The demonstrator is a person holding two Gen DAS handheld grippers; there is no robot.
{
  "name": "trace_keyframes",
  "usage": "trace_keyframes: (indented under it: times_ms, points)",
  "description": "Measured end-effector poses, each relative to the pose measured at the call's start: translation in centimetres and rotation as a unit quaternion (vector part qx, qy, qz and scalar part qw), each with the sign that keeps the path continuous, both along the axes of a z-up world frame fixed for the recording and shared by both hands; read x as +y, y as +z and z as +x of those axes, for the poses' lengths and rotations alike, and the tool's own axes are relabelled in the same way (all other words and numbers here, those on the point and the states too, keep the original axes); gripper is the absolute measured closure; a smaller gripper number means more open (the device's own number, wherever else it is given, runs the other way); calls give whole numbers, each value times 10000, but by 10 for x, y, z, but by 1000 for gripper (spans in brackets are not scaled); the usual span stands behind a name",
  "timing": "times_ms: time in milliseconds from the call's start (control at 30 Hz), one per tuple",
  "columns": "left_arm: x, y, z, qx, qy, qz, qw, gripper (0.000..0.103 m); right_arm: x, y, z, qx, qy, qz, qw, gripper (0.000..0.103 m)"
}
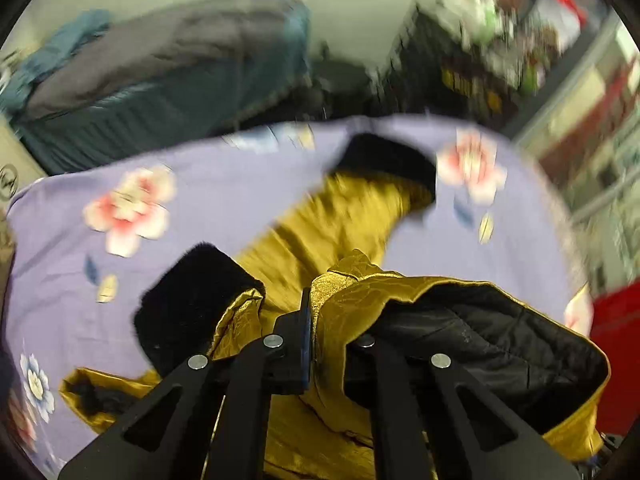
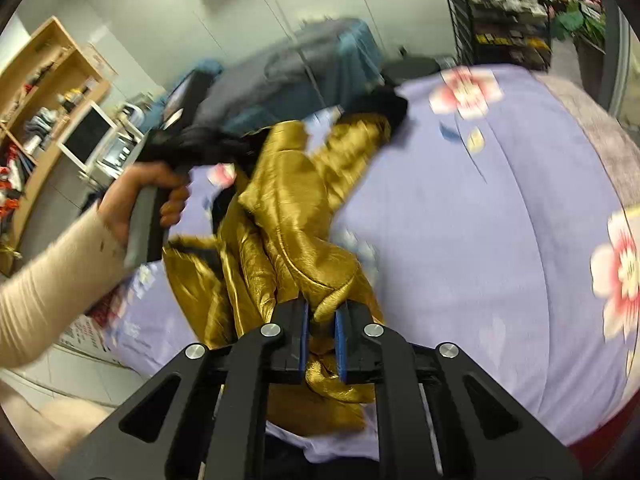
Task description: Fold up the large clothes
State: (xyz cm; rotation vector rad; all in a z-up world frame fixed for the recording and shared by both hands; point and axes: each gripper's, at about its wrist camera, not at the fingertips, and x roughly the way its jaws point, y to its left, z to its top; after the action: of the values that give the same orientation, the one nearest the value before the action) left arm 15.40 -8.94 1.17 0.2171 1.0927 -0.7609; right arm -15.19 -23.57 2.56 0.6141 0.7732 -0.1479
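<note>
Gold satin coat gripped by both claws above the lilac bedsheet

The coat (image 2: pixel 288 216) — shiny crinkled gold satin with plush black fur cuffs (image 1: pixel 192 300) and a quilted black lining — lies bunched on the bedsheet (image 2: pixel 500 240), a smooth lilac cotton printed with pink blossoms. Its long axis runs from the right claw (image 2: pixel 322 332) away toward the sheet's far edge, one sleeve pointing there. The right claw pinches a gold fold; the left claw (image 1: pixel 310 332) is clamped on the hem. A hand (image 2: pixel 140 200) in a cream ribbed sleeve holds the left claw's grey handle.
</note>
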Motion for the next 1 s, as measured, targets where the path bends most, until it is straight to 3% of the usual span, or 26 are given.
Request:
trace_keyframes:
  times_ms: [133, 200, 267, 367, 433, 467, 500, 533, 567, 667, 700, 733, 767, 800, 900, 967, 1000]
  points:
    - [84, 86, 12, -642, 584, -679, 9939, 97, 1, 48, 23, -965, 649, 327, 9927, 92]
    - [122, 119, 2, -1101, 720, -633, 9893, 97, 9, 73, 39, -1422, 1128, 511, 9821, 92]
    - [156, 151, -22, -1556, 860, -635, 9820, 97, 15, 102, 53, -1971, 1594, 831, 9638, 92]
    - [197, 199, -62, -1953, 1135, -1086, 9681, 98, 18, 148, 68, -2652, 2191, 1055, 9330, 92]
    - [222, 238, -87, -2346, 1381, -1320, 9531, 99, 23, 178, 74, -3095, 2666, 1230, 9044, 95]
    - [231, 253, -97, -2545, 1472, -1441, 9449, 100, 23, 195, 73, -3434, 2921, 1404, 8815, 103]
    - [239, 269, -106, -2721, 1531, -1541, 9374, 103, 22, 213, 70, -3849, 3155, 1629, 8519, 103]
    - [246, 286, -117, -2902, 1609, -1662, 9286, 103, 19, 229, 69, -4087, 3230, 1642, 8376, 103]
    - [245, 296, -123, -2990, 1645, -1745, 9236, 103, 18, 244, 65, -4186, 3151, 1439, 8395, 103]
    - [240, 317, -126, -3287, 1656, -1601, 9159, 102, 16, 258, 69, -3998, 2411, 296, 8838, 102]
    - [238, 314, -124, -3305, 1685, -1501, 9164, 96, 18, 250, 77, -3736, 2266, 67, 8995, 91]
    - [230, 300, -114, -3156, 1693, -1350, 9238, 86, 22, 232, 92, -3209, 2214, -10, 9209, 73]
    - [224, 283, -107, -3018, 1702, -1194, 9304, 53, 23, 213, 105, -2777, 2216, 53, 9348, 15]
    - [221, 268, -99, -2836, 1744, -992, 9377, 30, 29, 179, 118, -2211, 2176, 175, 9505, 6]
    - [224, 204, -72, -2375, 2029, -413, 9491, 30, 54, 91, 139, -1088, 2368, 261, 9651, 6]
    - [240, 164, -56, -1880, 2289, -198, 9549, 27, 85, 42, 142, -418, 2722, -85, 9613, 6]
    - [251, 141, -49, -1661, 2514, 22, 9535, 25, 103, 18, 144, -146, 3064, -261, 9514, 6]
